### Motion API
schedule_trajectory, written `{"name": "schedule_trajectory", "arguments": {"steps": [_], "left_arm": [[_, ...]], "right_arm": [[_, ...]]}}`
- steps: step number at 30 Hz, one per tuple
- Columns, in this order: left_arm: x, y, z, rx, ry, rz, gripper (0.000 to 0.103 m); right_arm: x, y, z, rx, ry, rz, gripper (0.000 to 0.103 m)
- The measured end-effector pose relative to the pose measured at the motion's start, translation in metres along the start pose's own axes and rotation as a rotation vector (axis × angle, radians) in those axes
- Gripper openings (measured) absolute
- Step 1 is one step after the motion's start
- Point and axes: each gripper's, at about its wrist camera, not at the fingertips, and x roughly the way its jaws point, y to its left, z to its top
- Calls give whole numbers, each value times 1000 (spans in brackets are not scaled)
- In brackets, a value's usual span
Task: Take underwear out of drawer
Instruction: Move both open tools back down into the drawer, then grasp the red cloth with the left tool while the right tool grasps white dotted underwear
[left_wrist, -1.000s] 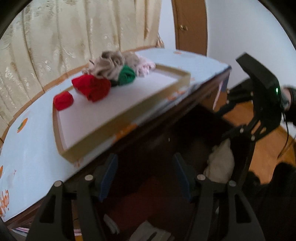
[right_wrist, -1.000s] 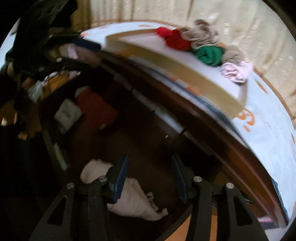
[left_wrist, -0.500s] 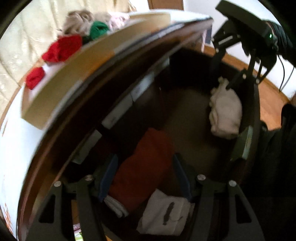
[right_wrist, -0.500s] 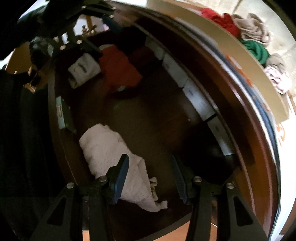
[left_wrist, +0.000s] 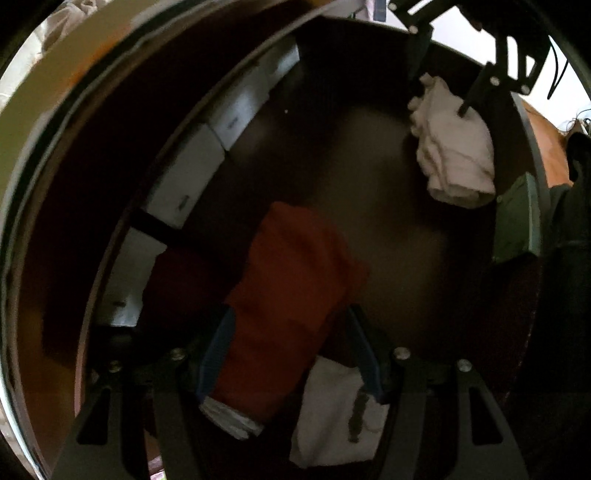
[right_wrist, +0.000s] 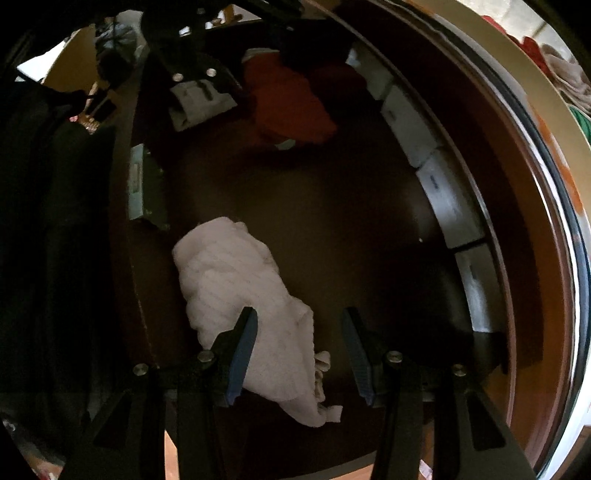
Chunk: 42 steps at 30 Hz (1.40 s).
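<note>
I look down into an open dark wooden drawer (left_wrist: 373, 206). A folded red garment (left_wrist: 295, 280) lies under my left gripper (left_wrist: 290, 314), whose blue pads stand open on either side of it without pressing. A white garment with a dark mark (left_wrist: 332, 410) lies beside it. My right gripper (right_wrist: 298, 312) is open over a white knit garment (right_wrist: 232, 277) near the drawer's front; one finger (right_wrist: 242, 336) overlaps the cloth. The left wrist view shows that same knit garment (left_wrist: 458, 155) at the upper right, with the right gripper (left_wrist: 439, 98) above it.
White boxes (left_wrist: 207, 158) line the drawer's back wall. A pale green card (left_wrist: 517, 218) leans at the drawer's front. On the top above, a tan tray (right_wrist: 495, 59) holds rolled clothes (right_wrist: 554, 62). A person's dark clothing (left_wrist: 569, 229) is close to the drawer's front.
Both grippers have sunk and tipped downward, from facing the tray on top to looking into the drawer. The red and white garments now fill the views. Jaw widths look unchanged.
</note>
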Motion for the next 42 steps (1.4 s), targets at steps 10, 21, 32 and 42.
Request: {"name": "schedule_trajectory", "arguments": {"steps": [10,21,32,42], "left_arm": [[11,-1,2,24,32,-28,62],[23,4,7,22,55,-51,66],[31,3,10,25,68,-41,74],[36,-1,20,20,94,-43,76]], "right_arm": [[-1,9,-2,-41,21,88,50],[9,18,-1,-71,62,146,50],[14,12,3,-32,43,173,51],[24,3,9,19,65,242,55]]}}
